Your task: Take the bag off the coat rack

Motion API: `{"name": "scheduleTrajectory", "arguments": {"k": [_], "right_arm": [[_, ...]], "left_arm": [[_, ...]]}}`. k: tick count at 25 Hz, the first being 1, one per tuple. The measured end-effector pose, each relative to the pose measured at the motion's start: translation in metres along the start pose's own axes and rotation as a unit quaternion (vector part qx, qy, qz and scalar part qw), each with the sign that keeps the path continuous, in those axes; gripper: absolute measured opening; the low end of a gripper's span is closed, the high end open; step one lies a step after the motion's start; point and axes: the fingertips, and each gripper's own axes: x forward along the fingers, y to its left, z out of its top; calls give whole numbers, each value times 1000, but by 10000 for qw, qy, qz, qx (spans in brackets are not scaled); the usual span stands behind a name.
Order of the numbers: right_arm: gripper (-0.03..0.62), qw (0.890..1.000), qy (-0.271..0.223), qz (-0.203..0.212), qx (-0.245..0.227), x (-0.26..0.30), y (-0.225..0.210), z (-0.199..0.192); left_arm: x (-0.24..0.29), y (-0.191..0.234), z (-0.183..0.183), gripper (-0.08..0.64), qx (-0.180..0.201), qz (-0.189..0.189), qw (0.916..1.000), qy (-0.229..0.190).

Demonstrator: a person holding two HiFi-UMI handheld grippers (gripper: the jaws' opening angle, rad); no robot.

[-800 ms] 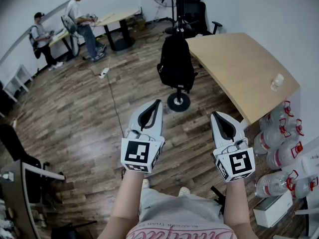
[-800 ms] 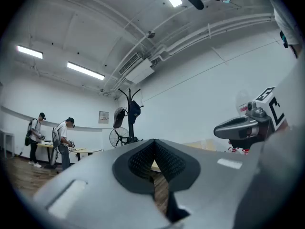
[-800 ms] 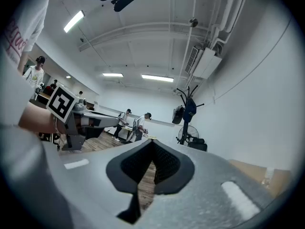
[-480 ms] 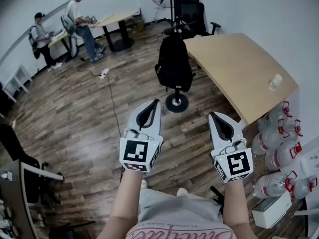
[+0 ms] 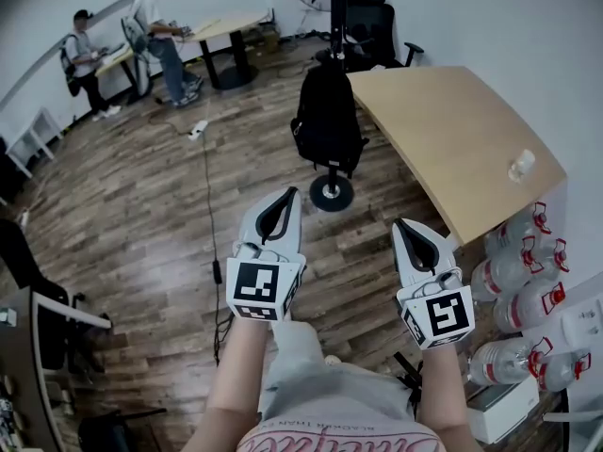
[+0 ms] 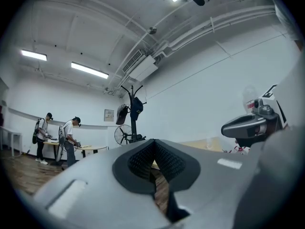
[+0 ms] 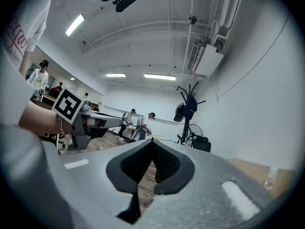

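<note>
A black backpack (image 5: pixel 327 116) hangs on a black coat rack whose round base (image 5: pixel 332 194) stands on the wood floor, ahead of me in the head view. In the gripper views the rack (image 6: pixel 132 113) (image 7: pixel 187 118) shows far off, with a dark bag (image 6: pixel 136 107) (image 7: pixel 190 106) hanging from its top hooks. My left gripper (image 5: pixel 292 194) is shut and holds nothing, well short of the rack. My right gripper (image 5: pixel 399 226) is shut and empty too, level with the left and to the right of the rack's base.
A light wooden table (image 5: pixel 452 139) runs along the rack's right side. Several water jugs (image 5: pixel 513 276) lie on the floor at the right. A cable (image 5: pixel 209 196) trails across the floor. Two people (image 5: pixel 160 26) work at a far desk. A black chair (image 5: pixel 382 31) stands behind the rack.
The view has shifted slightly forward; the rack and backpack sit a little nearer and both grippers have drifted a bit left and down in the picture. Both stay shut.
</note>
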Motion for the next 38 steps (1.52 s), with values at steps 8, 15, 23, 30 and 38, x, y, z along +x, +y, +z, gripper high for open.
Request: {"name": "scheduleTrajectory", "arguments": {"k": [8,15,23,30,38], "right_arm": [[2,10000,16,-66,59,42,-29,-11],[2,9993,128,-229,280,104,-56,-28],[2,9985,252,-393,275,193,-80,-36],[2,9957,439,-745,340,261,-105,-48],[2,9923,506,-1045,425,317,-120,-60]], "left_arm": [[47,20,-9,14,-164,-76,9998,26],[101,57,-28,14,-178,-196,9995,154],[178,113,-42,14,-240,-406,9987,193],[241,161,-60,14,-334,-619,9972,241],[292,199,-76,13,-489,-794,9954,238]]}}
